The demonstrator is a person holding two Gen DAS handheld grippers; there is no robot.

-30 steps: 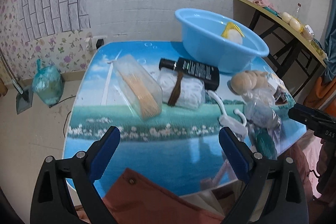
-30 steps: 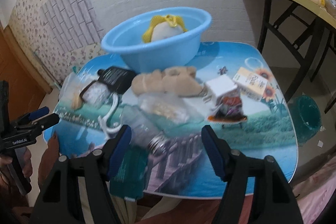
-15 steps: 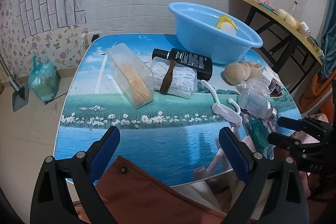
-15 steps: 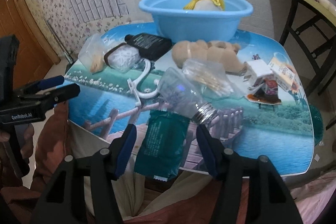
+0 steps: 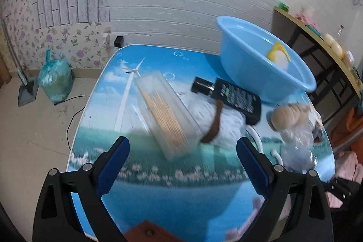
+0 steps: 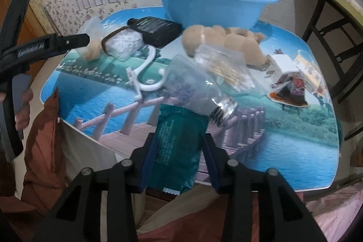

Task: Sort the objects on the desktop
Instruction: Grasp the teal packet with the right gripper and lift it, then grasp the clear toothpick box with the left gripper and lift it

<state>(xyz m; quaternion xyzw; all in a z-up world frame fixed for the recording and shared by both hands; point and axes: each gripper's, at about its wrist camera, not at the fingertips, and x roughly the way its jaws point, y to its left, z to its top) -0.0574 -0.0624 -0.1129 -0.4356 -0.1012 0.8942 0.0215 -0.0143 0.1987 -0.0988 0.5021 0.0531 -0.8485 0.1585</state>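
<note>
While your right gripper (image 6: 179, 152) is closing, its jaws having just been coming together, the blue pads are pinching the green packet (image 6: 179, 140) by its two long edges at the near rim of the table (image 6: 283, 151). That packet is lying directly ahead of the fingers, its near end hanging over the edge toward you and its far end tucked under the neck of the clear bottle (image 6: 195, 92), which is lying on its side just beyond.

Your left gripper (image 5: 181, 162) is hanging spread wide with nothing between its pads, hovering above the near part of the table; the clear box of sticks (image 5: 168, 115) is sitting just ahead of its fingers.

Several things could be going wrong from here. You are gripping a soft, thin packet, so it may be buckling between the pads and sliding out once lifted. As you pull it free, the bottle resting on its far end is likely to start rolling, toward the white hook (image 6: 145, 81) or off the rim. The blue basin (image 6: 211, 3) is standing well beyond the clutter, so on any carry there the dangling packet may be brushing the plush toy (image 6: 226, 42) and the plastic bag (image 6: 226, 69) in between.
</note>
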